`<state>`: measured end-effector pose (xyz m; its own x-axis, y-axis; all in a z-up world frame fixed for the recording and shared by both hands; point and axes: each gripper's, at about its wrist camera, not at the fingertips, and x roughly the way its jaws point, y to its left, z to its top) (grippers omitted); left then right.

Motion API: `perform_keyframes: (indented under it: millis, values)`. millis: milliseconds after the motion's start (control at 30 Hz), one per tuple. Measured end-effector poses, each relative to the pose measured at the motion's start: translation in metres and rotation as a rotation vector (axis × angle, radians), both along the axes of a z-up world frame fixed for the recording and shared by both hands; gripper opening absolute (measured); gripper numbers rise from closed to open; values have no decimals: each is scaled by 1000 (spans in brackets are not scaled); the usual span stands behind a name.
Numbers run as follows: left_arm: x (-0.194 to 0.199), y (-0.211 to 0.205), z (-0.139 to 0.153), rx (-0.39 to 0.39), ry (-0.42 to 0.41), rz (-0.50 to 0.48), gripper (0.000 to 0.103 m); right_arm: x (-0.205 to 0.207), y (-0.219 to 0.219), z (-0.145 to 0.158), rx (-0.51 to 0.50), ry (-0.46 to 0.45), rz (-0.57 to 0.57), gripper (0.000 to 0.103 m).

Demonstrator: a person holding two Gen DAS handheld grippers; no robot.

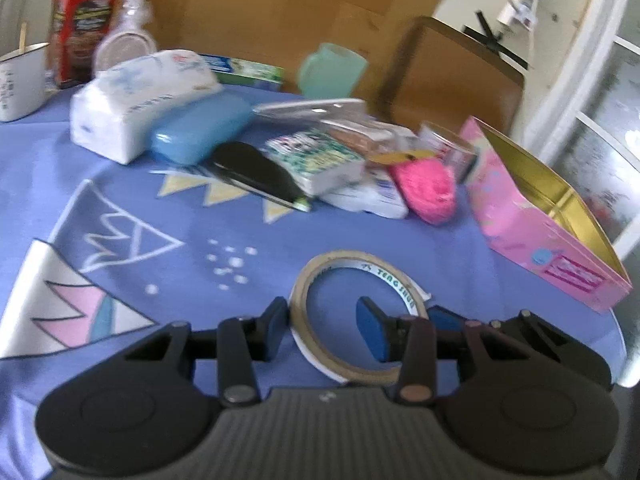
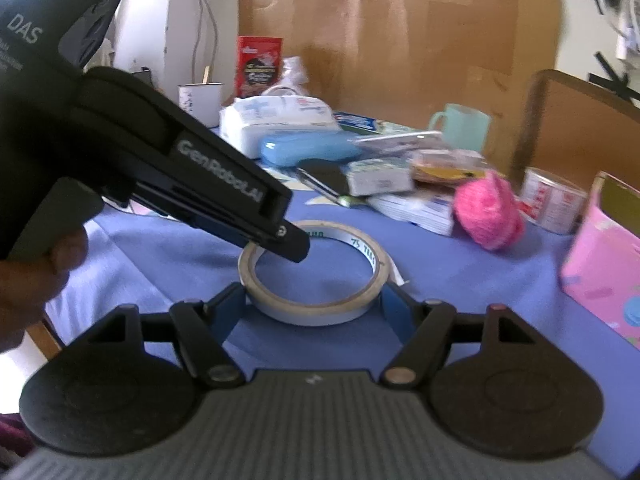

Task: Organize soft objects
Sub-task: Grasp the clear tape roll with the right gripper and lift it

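A roll of tape (image 1: 320, 268) (image 2: 362, 252) sits low over the blue tablecloth (image 1: 240, 248). My right gripper (image 2: 314, 300) spans it, a pad pressed on each side; one of its pads (image 1: 442, 316) shows beyond the roll in the left wrist view. My left gripper (image 1: 322, 316) (image 2: 294, 246) is shut on the roll's left wall, with one finger outside the ring and one inside. Further back lie a pink fluffy ball (image 1: 426, 188) (image 2: 488, 212) and a white tissue pack (image 1: 132, 96) (image 2: 276, 120). An open pink box (image 1: 516, 220) (image 2: 600, 248) stands at the right.
A blue case (image 1: 200, 132), a black pouch (image 1: 256, 172), small packets (image 1: 316, 156), a can (image 1: 444, 144), a green mug (image 1: 332, 70), a white mug (image 1: 20, 80) and a red carton (image 1: 86, 20) crowd the back. A wooden chair (image 1: 452, 72) stands behind. The table edge runs close on the right.
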<state>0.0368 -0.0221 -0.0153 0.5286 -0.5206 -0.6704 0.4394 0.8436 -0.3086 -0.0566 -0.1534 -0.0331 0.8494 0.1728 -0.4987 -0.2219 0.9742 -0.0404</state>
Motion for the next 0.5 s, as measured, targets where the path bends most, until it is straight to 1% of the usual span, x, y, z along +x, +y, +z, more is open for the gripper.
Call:
perform_keyframes:
  millis: [33, 67, 133, 200, 233, 267, 333, 367, 433, 500]
  values:
    - [0, -2, 0, 6, -1, 3, 42, -2, -1, 0, 0, 1, -8, 78]
    - [0, -3, 0, 14, -6, 10, 48, -1, -3, -1, 1, 6, -12, 83]
    - [2, -4, 1, 43, -17, 41, 52, 0, -3, -2, -3, 8, -21, 91]
    - [4, -5, 0, 49, -19, 49, 49, 5, -1, -3, 1, 11, -6, 91]
    - [3, -7, 0, 54, -25, 44, 43, 8, -2, -4, 16, 14, 3, 90]
    - [2, -10, 0, 58, -26, 27, 37, 10, -2, -5, 35, 16, 5, 84]
    - [-2, -17, 1, 97, -45, 23, 37, 11, -1, -4, 37, 7, 1, 83]
    - [-3, -18, 2, 99, -47, 18, 37, 9, -2, -4, 40, 2, 1, 82]
    - [-5, -18, 8, 73, -51, 6, 37, 3, -6, -2, 39, -19, -6, 82]
    - [-9, -22, 19, 48, -82, -13, 37, -5, -10, 2, 26, -71, -27, 81]
